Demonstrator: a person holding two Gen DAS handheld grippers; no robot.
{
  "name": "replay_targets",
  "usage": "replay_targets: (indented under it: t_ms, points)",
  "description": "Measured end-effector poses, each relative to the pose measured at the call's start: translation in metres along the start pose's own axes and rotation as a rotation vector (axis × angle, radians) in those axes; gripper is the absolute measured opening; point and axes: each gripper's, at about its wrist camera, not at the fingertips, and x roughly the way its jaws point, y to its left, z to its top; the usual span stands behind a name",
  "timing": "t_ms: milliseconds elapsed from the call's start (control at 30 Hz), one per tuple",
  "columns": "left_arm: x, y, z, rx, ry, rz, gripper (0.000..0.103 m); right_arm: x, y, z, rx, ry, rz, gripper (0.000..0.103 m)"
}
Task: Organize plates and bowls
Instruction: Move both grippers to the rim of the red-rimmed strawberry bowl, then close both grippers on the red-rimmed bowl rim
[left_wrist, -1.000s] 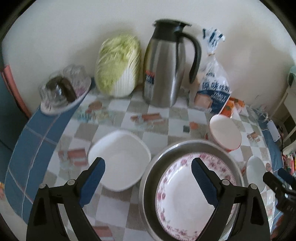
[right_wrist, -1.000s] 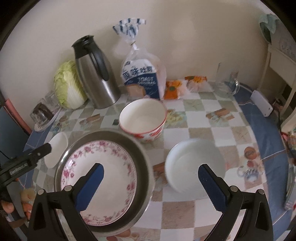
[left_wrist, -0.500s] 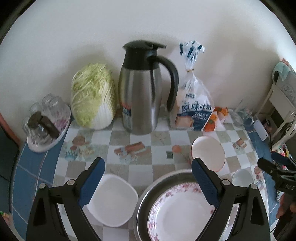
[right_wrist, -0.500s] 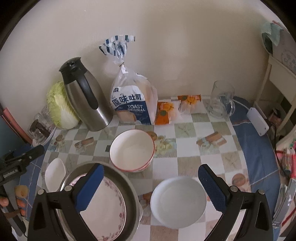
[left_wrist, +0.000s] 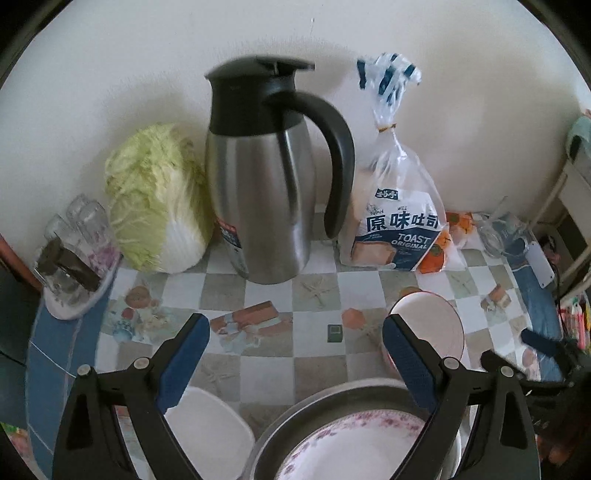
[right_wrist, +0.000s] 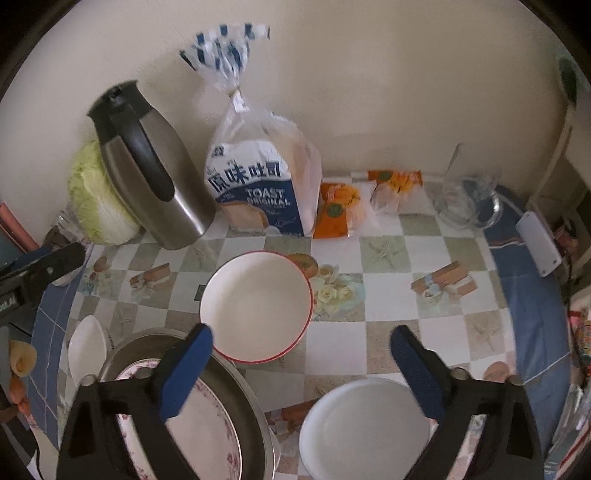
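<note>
Evidently both grippers, left (left_wrist: 295, 354) and right (right_wrist: 303, 363), fingers wide apart, empty.

Each claw (left_wrist: 295, 360) has black arms, blue pads, silver screws.

A table (right_wrist: 388, 295) covered in a checked, picture-printed cloth holds a red-rimmed bowl (right_wrist: 256, 304), a white bowl (right_wrist: 365, 428) and a metal basin (right_wrist: 236, 398). Along the wall stand a steel jug (left_wrist: 266, 184), cabbage (left_wrist: 155, 199) and toast bag (right_wrist: 258, 184).
</note>
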Motion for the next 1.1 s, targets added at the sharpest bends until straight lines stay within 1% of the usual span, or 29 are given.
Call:
replay_targets:
  t_ms: [67, 100, 133, 167, 200, 233, 267, 300, 333, 367, 400, 433, 467, 533, 567, 633, 667, 733, 800, 867, 1000, 1100]
  points:
    - [0.010, -0.002, 0.001, -0.020, 0.016, -0.022, 0.095, 0.011, -0.001, 0.000, 0.001, 0.019, -0.003, 0.087]
    - [0.016, -0.005, 0.001, -0.025, 0.032, -0.036, 0.094, 0.018, -0.002, 0.000, 0.000, 0.030, -0.011, 0.083]
    - [0.022, -0.007, 0.001, -0.025, 0.045, -0.044, 0.093, 0.023, -0.002, 0.000, 0.000, 0.037, -0.015, 0.076]
    - [0.027, -0.010, 0.000, -0.021, 0.057, -0.050, 0.091, 0.027, -0.002, 0.000, 0.002, 0.045, -0.017, 0.073]
    - [0.035, -0.016, -0.001, -0.012, 0.071, -0.060, 0.083, 0.032, -0.003, 0.000, 0.006, 0.055, -0.016, 0.067]
    - [0.040, -0.020, -0.002, -0.006, 0.082, -0.068, 0.077, 0.038, -0.004, 0.001, 0.014, 0.064, -0.013, 0.062]
    - [0.045, -0.024, -0.004, 0.001, 0.093, -0.076, 0.068, 0.042, -0.005, 0.001, 0.019, 0.070, -0.009, 0.059]
    - [0.052, -0.030, -0.005, 0.013, 0.110, -0.084, 0.066, 0.046, -0.005, 0.001, 0.024, 0.074, -0.004, 0.052]
    - [0.056, -0.034, -0.006, 0.020, 0.119, -0.087, 0.066, 0.051, -0.006, 0.001, 0.030, 0.082, 0.000, 0.048]
    - [0.061, -0.038, -0.007, 0.027, 0.126, -0.092, 0.064, 0.055, -0.006, 0.002, 0.033, 0.089, 0.002, 0.047]
    - [0.065, -0.042, -0.008, 0.031, 0.134, -0.104, 0.059, 0.059, -0.006, 0.002, 0.036, 0.096, 0.005, 0.045]
    - [0.070, -0.047, -0.009, 0.034, 0.145, -0.118, 0.055, 0.064, -0.005, 0.002, 0.037, 0.104, 0.011, 0.040]
    - [0.075, -0.051, -0.010, 0.037, 0.156, -0.126, 0.051, 0.067, -0.005, 0.002, 0.037, 0.110, 0.018, 0.038]
    - [0.085, -0.059, -0.013, 0.038, 0.180, -0.136, 0.051, 0.074, -0.006, 0.002, 0.042, 0.118, 0.026, 0.031]
    - [0.089, -0.062, -0.015, 0.042, 0.188, -0.142, 0.050, 0.077, -0.006, 0.002, 0.044, 0.122, 0.029, 0.030]
    - [0.099, -0.070, -0.019, 0.054, 0.208, -0.148, 0.041, 0.084, -0.007, 0.002, 0.051, 0.136, 0.036, 0.023]
    - [0.102, -0.074, -0.020, 0.060, 0.218, -0.147, 0.036, 0.087, -0.008, 0.002, 0.054, 0.141, 0.037, 0.021]
    - [0.110, -0.080, -0.023, 0.071, 0.239, -0.146, 0.033, 0.093, -0.009, 0.001, 0.058, 0.152, 0.042, 0.015]
    - [0.117, -0.083, -0.026, 0.064, 0.262, -0.153, 0.024, 0.098, -0.010, 0.000, 0.064, 0.163, 0.049, 0.015]
    - [0.123, -0.086, -0.028, 0.066, 0.275, -0.161, 0.021, 0.103, -0.011, 0.000, 0.068, 0.168, 0.057, 0.015]
    - [0.130, -0.089, -0.030, 0.069, 0.294, -0.145, 0.017, 0.110, -0.011, 0.000, 0.068, 0.177, 0.064, 0.015]
    - [0.128, -0.090, -0.031, 0.070, 0.285, -0.139, 0.013, 0.113, -0.012, 0.000, 0.077, 0.182, 0.069, 0.015]
